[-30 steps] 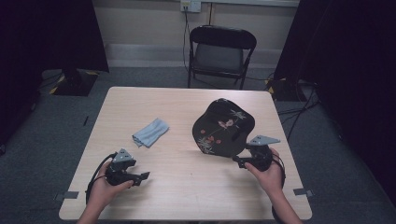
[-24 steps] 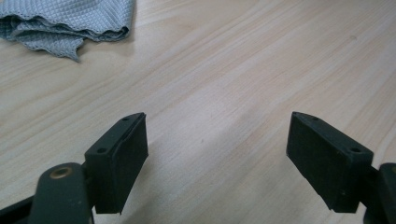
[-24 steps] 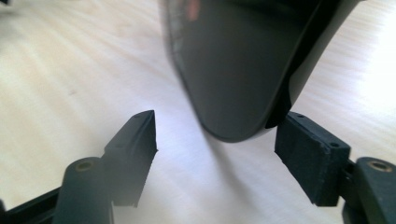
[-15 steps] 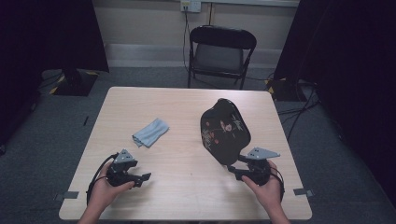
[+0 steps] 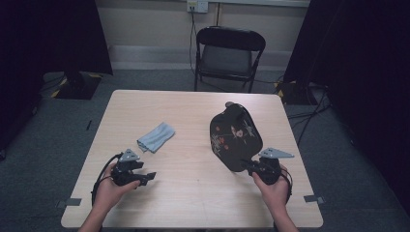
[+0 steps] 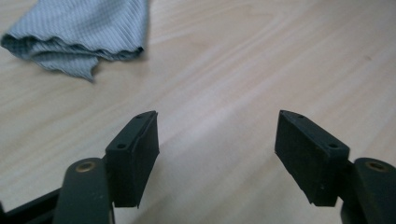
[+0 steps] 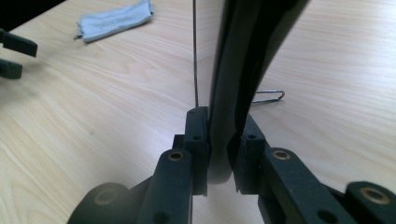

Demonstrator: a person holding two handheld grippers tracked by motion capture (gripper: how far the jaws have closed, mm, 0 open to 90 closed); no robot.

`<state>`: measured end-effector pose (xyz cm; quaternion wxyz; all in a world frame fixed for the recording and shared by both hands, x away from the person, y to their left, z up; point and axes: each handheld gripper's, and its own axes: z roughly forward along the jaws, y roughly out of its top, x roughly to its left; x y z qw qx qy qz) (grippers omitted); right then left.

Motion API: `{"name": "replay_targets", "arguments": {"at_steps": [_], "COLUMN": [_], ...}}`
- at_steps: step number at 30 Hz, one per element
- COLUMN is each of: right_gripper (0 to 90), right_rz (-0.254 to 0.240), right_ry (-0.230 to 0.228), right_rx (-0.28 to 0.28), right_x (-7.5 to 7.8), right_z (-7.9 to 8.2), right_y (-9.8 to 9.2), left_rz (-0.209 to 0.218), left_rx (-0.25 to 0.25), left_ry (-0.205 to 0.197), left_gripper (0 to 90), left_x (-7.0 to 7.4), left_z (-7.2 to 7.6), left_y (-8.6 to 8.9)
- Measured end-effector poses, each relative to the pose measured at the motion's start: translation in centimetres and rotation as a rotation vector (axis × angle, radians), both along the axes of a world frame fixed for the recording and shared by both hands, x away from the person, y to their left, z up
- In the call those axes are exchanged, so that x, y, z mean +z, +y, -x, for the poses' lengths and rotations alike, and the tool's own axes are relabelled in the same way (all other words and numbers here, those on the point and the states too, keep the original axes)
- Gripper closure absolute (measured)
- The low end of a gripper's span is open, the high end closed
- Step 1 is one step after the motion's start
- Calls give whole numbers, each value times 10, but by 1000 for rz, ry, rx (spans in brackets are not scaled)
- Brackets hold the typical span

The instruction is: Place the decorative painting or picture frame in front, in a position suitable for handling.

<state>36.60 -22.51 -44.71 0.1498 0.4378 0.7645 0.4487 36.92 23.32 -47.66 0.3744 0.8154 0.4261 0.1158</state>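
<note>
While the right hand-held gripper [image 7: 219, 154] clamps the black tray's [image 5: 235, 136] lower edge, tilting it up right of the grey cloth [image 5: 155, 137], the left hand-held gripper [image 6: 217, 154], jaws just narrowing, gapes empty below the cloth.

cloth [image 5: 155, 137] left on table [image 5: 193, 203], tray [image 5: 235, 137] right of it — chair [image 5: 229, 54] behind table

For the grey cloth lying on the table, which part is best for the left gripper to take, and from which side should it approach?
Probably the raised, wavy folded edge of the grey cloth, at the end nearest the left gripper. There the layers stand up off the table, so one jaw could slide low underneath. Coming in low along the table seems best; the jaws are open with nothing between them.
</note>
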Motion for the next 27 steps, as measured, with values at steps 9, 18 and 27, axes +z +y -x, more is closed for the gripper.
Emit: {"name": "replay_targets", "arguments": {"at_steps": [9,18,27], "right_gripper": [787,787,786], "right_rz": [0,9,6], "right_ry": [9,9,9], "right_rx": [-37,-42,-36], "right_x": [1,1,1], "right_z": [9,11,11], "right_y": [-15,-15,-16], "left_rz": [-52,-91,-86], "left_rx": [44,112,120], "left_ry": [-24,-36,43], "left_gripper": [514,483,473], "left_x": [9,7,-3], "left_z": [-39,-89,-83], "left_y": [-6,-9,-12]}}
